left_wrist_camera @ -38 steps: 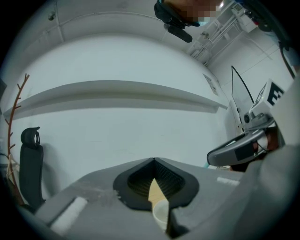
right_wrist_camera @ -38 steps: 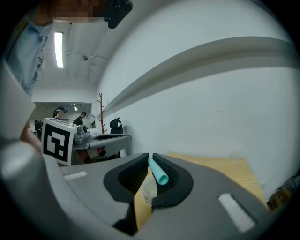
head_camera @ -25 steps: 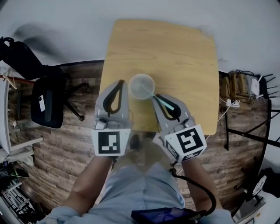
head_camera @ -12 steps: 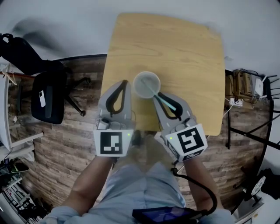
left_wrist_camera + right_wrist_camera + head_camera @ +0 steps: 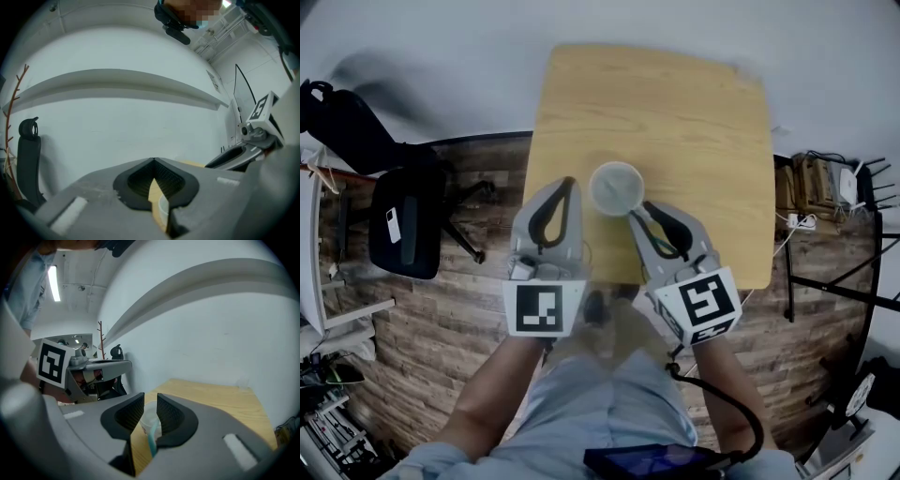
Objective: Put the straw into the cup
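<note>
On the pale wooden table (image 5: 675,112) stands a clear plastic cup (image 5: 617,187), upright, a little toward 7 o'clock from the table's middle. Both claws reach in from the near edge, one on each side of the cup.

The left claw (image 5: 569,183) lies with the cup at its 3 o'clock, just beside it. In the left gripper view its tips (image 5: 153,160) are pressed together with nothing between them. Below the tips, a narrow slit between the fingers shows a strip of table and a bit of the cup's rim.

The right claw (image 5: 635,208) has the cup at its 11 o'clock, the tips close to the rim. In the right gripper view its jaws (image 5: 150,397) stand slightly spread. A teal straw (image 5: 152,440) runs up through the gap, hugging the finger on the 3 o'clock side, and its far end is at the cup (image 5: 149,420). The gap looks wider than the straw, so it seems loose rather than pinched, though whether it touches that pad is hard to tell. From the head view the straw can barely be made out.

A black office chair (image 5: 403,216) stands on the plank floor (image 5: 459,309) at 9 o'clock from the left claw, well apart from the table.
</note>
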Available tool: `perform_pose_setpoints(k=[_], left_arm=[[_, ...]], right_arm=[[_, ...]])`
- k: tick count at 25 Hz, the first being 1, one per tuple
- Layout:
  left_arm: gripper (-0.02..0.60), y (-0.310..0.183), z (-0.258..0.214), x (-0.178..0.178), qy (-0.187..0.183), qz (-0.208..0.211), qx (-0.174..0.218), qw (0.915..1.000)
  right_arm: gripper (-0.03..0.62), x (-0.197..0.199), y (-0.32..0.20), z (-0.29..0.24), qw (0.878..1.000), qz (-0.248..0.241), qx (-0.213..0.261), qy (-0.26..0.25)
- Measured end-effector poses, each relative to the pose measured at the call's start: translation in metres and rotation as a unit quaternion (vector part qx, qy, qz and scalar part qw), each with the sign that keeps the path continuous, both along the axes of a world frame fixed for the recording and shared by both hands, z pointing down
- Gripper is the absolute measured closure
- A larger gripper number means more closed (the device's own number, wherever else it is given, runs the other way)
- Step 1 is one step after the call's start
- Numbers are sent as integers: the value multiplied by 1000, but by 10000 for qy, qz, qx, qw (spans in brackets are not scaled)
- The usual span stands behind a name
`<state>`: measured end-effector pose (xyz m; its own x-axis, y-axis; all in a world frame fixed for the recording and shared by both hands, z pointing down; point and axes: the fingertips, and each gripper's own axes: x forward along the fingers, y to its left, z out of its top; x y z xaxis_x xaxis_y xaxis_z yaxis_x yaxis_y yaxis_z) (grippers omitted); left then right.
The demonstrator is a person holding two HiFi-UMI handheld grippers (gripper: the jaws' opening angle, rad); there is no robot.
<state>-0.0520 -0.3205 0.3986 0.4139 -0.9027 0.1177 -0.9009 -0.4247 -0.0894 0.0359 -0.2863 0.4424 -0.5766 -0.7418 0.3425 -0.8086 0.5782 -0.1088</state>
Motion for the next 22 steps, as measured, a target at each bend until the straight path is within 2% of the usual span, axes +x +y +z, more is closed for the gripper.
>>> perform_pose_setpoints(k=[6, 22], left_arm=[[563, 4, -14, -1, 102, 102, 62, 9999], [563, 36, -91, 11, 401, 517, 785, 9948]], right_arm=[[502, 7, 3, -19, 9996, 219, 200, 34], [502, 30, 44, -111, 9894, 876, 1157, -84]])
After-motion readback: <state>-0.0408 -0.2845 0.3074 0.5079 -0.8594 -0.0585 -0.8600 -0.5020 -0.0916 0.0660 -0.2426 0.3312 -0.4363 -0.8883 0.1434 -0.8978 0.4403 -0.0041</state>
